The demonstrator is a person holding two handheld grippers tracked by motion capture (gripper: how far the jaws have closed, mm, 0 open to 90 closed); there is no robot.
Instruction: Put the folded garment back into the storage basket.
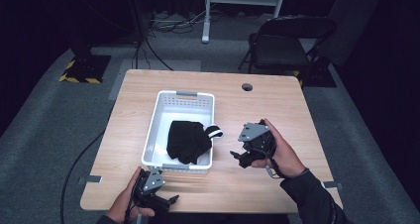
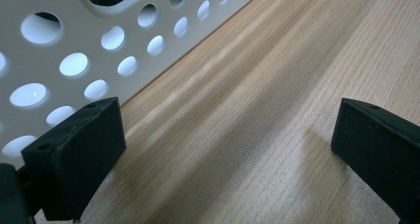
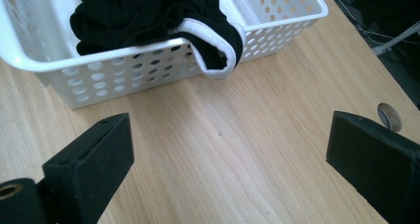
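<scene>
Black bunched cloth garment with a white-edged band [image 1: 187, 140] sits in the white perforated plastic basket [image 1: 184, 96], band draped over its right rim. Left gripper [image 1: 168, 201] and right gripper [image 1: 238, 157], jaws spread empty, flank the basket on the light wooden table [image 1: 277, 105], probably staged clear.

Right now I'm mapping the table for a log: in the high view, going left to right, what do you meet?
Left claw → white basket → black garment → right claw → cable hole in the table.

Perhaps a studio: black curtains [image 1: 29, 26].
</scene>
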